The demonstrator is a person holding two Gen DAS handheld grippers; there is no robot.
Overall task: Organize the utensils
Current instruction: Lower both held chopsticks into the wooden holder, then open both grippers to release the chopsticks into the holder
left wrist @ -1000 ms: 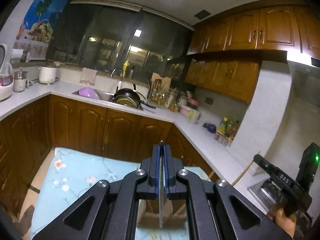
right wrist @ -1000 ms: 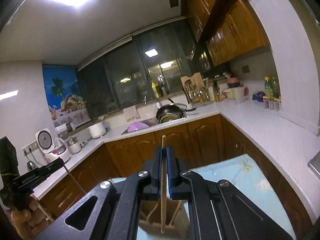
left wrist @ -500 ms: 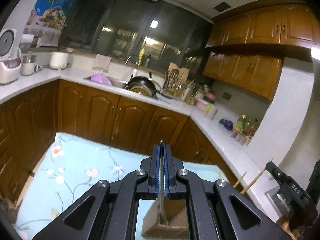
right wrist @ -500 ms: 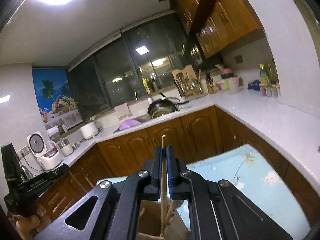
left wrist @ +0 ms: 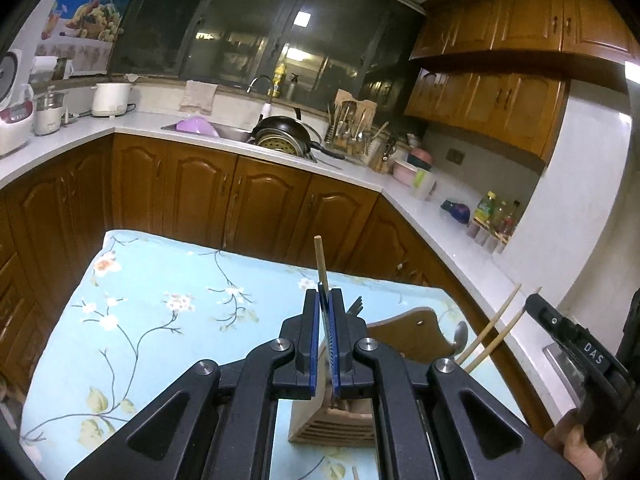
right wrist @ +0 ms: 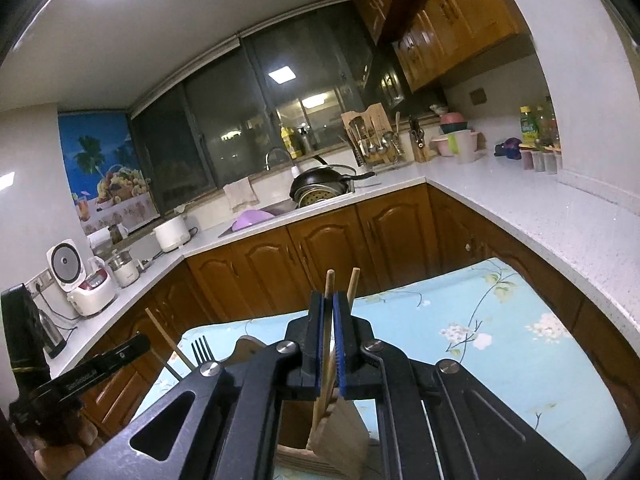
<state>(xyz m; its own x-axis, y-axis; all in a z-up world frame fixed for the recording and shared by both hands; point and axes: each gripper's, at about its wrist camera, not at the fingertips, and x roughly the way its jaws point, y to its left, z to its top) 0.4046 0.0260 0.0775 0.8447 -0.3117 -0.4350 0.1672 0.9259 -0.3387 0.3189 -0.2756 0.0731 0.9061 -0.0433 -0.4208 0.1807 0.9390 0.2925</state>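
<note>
A wooden utensil holder [left wrist: 340, 424] stands on the table with the blue floral cloth [left wrist: 160, 304], right below both grippers; it also shows in the right wrist view [right wrist: 340, 436]. My left gripper [left wrist: 326, 312] is shut on a wooden chopstick [left wrist: 321, 264] whose lower end reaches into the holder. My right gripper [right wrist: 328, 316] is shut on a wooden chopstick [right wrist: 329, 284], with a second chopstick [right wrist: 353, 282] beside it in the holder. A fork [right wrist: 200, 350] and a spoon [left wrist: 460, 334] stand in the holder. Two chopsticks [left wrist: 492, 328] lean out of it.
Wooden base cabinets [left wrist: 240, 200] and a white L-shaped counter [left wrist: 440, 232] ring the table. A sink with a black pan [left wrist: 284, 134], a utensil rack [left wrist: 352, 128], bottles [left wrist: 496, 216] and rice cookers [right wrist: 80, 276] stand on the counter.
Both grippers have tilted and lowered toward the holder. More of the table and holder shows now, and the chopsticks have gone down into the holder.
</note>
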